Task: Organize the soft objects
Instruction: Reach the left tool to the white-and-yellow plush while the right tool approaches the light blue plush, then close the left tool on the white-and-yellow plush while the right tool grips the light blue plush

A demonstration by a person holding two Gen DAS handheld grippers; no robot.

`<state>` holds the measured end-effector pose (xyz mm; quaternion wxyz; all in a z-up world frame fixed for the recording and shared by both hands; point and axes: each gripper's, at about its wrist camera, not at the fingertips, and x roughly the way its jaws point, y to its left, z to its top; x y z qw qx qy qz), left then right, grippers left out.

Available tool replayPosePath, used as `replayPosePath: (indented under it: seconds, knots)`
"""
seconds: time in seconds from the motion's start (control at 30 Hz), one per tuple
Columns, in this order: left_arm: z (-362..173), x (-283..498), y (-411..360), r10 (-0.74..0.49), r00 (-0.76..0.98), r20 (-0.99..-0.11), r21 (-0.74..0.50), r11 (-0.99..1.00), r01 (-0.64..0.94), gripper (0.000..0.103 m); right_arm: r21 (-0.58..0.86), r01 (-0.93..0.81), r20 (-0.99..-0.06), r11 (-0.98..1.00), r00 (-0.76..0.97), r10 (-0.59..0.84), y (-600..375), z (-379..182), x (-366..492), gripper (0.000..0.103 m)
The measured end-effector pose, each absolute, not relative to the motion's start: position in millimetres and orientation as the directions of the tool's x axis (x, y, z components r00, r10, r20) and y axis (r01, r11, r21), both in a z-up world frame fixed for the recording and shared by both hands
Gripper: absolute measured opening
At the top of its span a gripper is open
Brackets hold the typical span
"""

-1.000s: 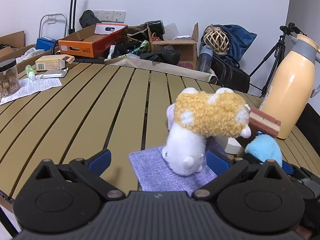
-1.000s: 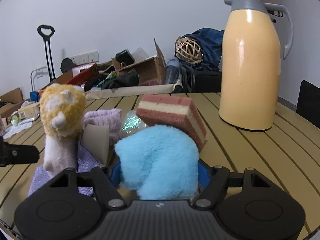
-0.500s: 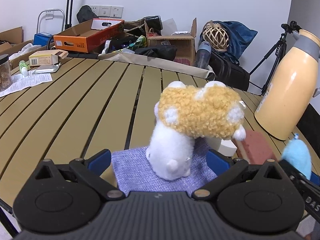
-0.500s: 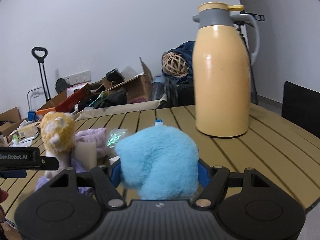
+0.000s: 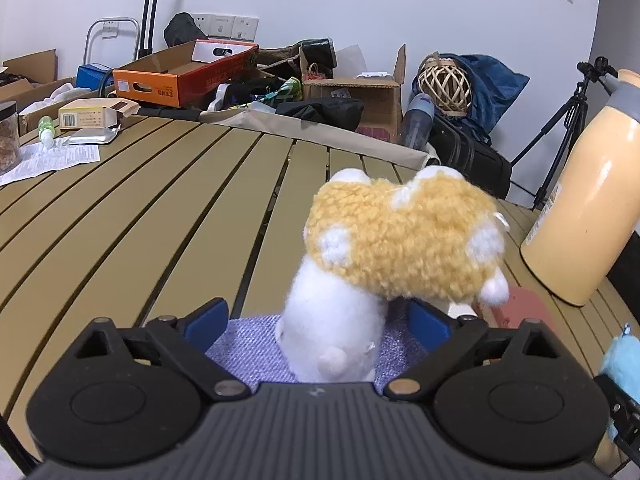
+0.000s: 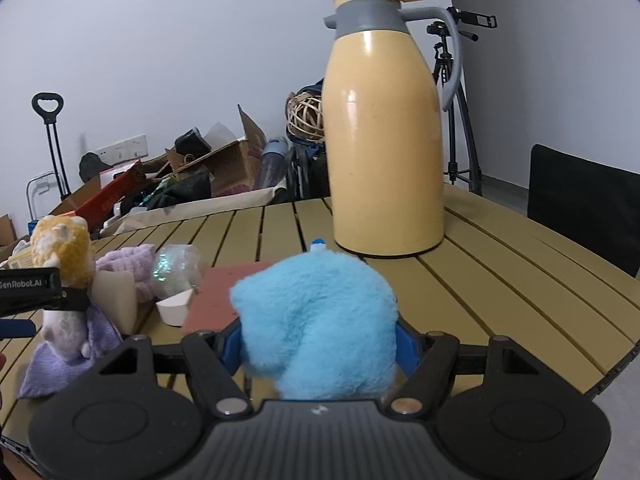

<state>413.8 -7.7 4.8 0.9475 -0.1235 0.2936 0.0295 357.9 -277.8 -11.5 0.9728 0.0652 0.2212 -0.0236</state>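
Right wrist view, fluffy blue plush (image 6: 316, 320), smooth bulbous yellow jug (image 6: 384, 152), slatted table (image 6: 500, 280)

Plush animal (image 5: 352, 280) on cloth (image 5: 248, 348), thermos (image 5: 580, 208) to its right.

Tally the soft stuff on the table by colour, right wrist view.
Blue: 1, plush in the right gripper
Yellow and white: 1, plush
Purple: 2, cloth, fuzzy item
Cream: 1, sponge wedge
Total: 5
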Motion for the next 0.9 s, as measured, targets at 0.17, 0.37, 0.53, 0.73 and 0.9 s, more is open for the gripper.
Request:
replayPosePath:
  seconds: [0.17, 0.37, 0.53, 0.73, 0.9]
  knots:
    - [3.1, 415.6, -4.9, -0.107, 0.834, -0.541, -0.297, 0.952, -0.07, 0.081, 0.117, 0.077, -0.435, 0.99, 0.9, -0.018, -279.9, -12.5, 356.5, 0.07]
    - [2.6, 415.0, 0.4, -0.14, 0.838, -0.528, -0.347, 0.936, -0.062, 0.074, 0.121, 0.077, -0.431, 0.99, 0.902, -0.018, -280.8, -11.0, 355.4, 0.07]
    - [8.9, 409.7, 5.8, -0.115, 0.852, -0.511, -0.341, 0.937, -0.078, 0.067, 0.122, 0.075, -0.431, 0.99, 0.902, -0.016, -280.0, -11.2, 355.3, 0.07]
    - [4.6, 414.8, 13.6, -0.079, 0.841, -0.534, -0.346, 0.929, -0.133, 0.066, 0.117, 0.069, -0.432, 0.991, 0.902, -0.011, -277.4, -11.4, 355.8, 0.07]
    - [-0.8, 419.7, 11.8, -0.092, 0.83, -0.55, -0.344, 0.931, -0.125, 0.059, 0.116, 0.068, -0.436, 0.991, 0.9, -0.011, -277.6, -12.2, 357.8, 0.07]
